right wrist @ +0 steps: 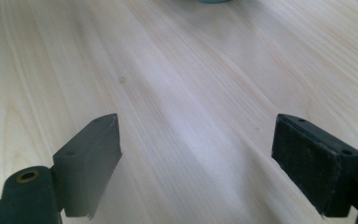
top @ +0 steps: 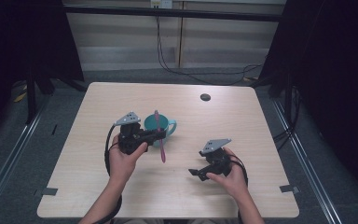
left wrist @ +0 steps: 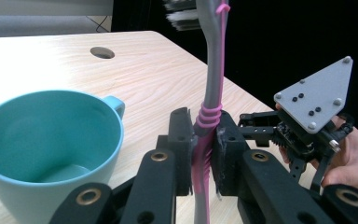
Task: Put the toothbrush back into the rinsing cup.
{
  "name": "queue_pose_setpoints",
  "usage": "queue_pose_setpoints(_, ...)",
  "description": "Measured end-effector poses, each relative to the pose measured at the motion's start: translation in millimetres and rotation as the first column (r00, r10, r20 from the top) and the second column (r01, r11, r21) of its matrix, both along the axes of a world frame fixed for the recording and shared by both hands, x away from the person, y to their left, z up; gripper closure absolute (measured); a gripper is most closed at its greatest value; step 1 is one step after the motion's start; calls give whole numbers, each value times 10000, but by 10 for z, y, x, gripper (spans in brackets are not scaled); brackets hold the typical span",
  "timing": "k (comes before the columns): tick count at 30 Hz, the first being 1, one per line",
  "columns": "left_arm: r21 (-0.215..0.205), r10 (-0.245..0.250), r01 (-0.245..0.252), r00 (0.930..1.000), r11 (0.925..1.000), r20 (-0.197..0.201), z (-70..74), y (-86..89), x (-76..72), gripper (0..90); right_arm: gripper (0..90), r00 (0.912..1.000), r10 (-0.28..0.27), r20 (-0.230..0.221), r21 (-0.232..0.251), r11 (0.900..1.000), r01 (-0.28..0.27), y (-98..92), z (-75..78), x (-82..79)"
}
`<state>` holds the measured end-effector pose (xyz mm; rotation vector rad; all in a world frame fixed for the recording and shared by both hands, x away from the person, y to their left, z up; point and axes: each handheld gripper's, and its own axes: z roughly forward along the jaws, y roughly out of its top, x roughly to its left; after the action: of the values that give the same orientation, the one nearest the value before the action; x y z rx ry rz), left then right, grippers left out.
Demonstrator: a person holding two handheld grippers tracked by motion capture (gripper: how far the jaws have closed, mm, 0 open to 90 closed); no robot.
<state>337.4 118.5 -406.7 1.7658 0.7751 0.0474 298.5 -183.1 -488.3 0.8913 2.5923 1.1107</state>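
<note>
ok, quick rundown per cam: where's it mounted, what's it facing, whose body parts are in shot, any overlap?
High view: above the person's side, looking forward and down at the table; both forearms, left claw, right claw.
Left gripper view: on the left claw, looking past the clamped toothbrush toward the right claw.
Right gripper view: on the right claw, jaws apart, low over bare wood.
Shared: high and left views both show the teal mug.

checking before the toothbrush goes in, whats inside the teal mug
The teal mug looks empty: bare inner wall and a patch of floor show. Its near rim hides the rest of the bottom. The toothbrush is outside, clamped in the left tool.
</note>
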Motion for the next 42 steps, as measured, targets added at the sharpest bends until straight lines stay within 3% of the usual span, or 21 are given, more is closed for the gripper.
queue_pose_setpoints(8,189,-30,30,10000,9998,3,62,27,33,803,153,9993,-333,-149,-507,9982,325,-169,-164,-77)
queue_pose_setpoints(15,383,-143,144,9999,9992,-34,111,9,54,803,142,9981,-594,166,-393,9974,601,-243,-193,-126)
queue_pose_setpoints(19,390,-105,105,9999,9992,-3,157,10,65,803,138,9962,-754,435,4,9972,754,-275,-235,-158)
queue_pose_setpoints(42,377,-2,0,10000,9993,43,415,9,182,803,139,9943,-980,420,-20,9952,982,-282,-235,-161)
